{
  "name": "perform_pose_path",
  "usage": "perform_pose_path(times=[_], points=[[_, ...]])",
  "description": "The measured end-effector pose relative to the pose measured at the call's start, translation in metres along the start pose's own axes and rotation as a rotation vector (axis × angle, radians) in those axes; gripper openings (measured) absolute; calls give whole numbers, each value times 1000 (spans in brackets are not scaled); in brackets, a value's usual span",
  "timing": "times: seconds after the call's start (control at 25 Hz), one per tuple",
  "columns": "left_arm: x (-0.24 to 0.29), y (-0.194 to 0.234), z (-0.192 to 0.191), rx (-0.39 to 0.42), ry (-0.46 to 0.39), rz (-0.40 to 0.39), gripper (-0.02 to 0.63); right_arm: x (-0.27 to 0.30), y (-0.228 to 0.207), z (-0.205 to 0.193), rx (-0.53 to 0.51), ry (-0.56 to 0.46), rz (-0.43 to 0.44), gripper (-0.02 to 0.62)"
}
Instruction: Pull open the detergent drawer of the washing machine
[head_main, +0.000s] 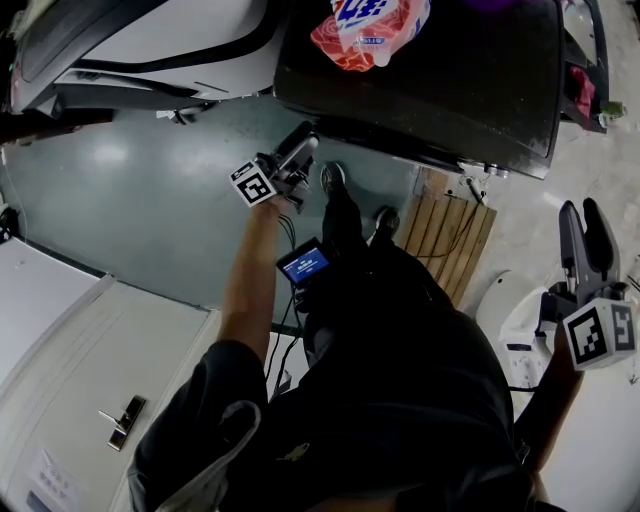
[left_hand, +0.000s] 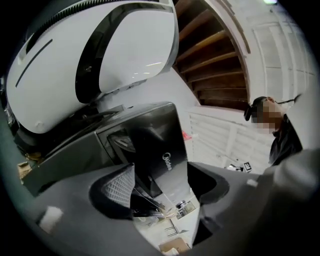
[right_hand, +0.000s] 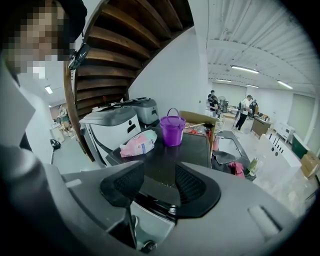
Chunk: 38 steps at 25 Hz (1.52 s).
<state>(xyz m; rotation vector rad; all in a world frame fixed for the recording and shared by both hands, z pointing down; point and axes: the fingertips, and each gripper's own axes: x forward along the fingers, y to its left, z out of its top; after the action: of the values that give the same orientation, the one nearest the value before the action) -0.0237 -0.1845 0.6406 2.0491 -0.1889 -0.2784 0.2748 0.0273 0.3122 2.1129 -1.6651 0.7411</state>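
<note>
Left hand-held gripper (left_hand: 160, 187): jaws apart at a middling width; pads press on nothing; a lower corner of the dark front panel reaches into the gap between them, untouched on either side
Right hand-held gripper (right_hand: 159, 182): jaws apart with a narrower gap; nothing between them; held well off to the person's right, away from the machine, taking no part
Washing machine (head_main: 420, 80): dark cabinet at the top of the head view; a pink bag (head_main: 368, 25) lies on its lid, a purple bucket (right_hand: 173, 131) stands further back on the same lid
Detergent drawer (left_hand: 145, 137): taken to be the dark front piece with the maker's logo and a finger recess at its left, at the machine's upper front corner; it lies directly ahead of the left jaws and near them
Drawer position: cannot tell whether it sits flush or stands out somewhat; no view shows its side clearly
Step in hand: judged to be the approach to the grasp; left tool is lined up on the drawer front, no grip yet made
Next move calls for: one pad hooked into the recess or both set across the front lip; jaws closed firmly; a straight, level pull along the drawer's run, without twisting
Risk: pads may slip off the smooth dark face if the bite is shallow
</note>
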Motion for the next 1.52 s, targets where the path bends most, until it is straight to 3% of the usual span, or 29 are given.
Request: perform_pose_path(times=[0.32,0.4,0.6,0.76,0.88,1.04,1.32,1.4,1.52], points=[[35,10,18,30,-10,-9,368,10,-5,-7,12,32,-13,192],[34,12,20,-11,-29,-38,364,14,-7,-12,15,46,-16,192],[32,7,25,-174,-151,-216,348,21,-8,-26,16,84,-21,192],[31,9,28,-278,-282,-203,322,22,-5,-36,16,116,-34,192],[28,8,27,-277,-311,-190,325,20,-7,-39,17,125,-53,192],[28,6,24,-228,-258,-188,325,16,-15,-46,27,141,-82,192],[31,14,16,-60,-131,-122,297,30,-9,-60,38,182,-65,192],[35,10,12,50,-49,-73,342,39,-2,-62,33,191,-45,192],[39,10,-1,356,193,56,396,46,5,-66,25,202,-27,192]])
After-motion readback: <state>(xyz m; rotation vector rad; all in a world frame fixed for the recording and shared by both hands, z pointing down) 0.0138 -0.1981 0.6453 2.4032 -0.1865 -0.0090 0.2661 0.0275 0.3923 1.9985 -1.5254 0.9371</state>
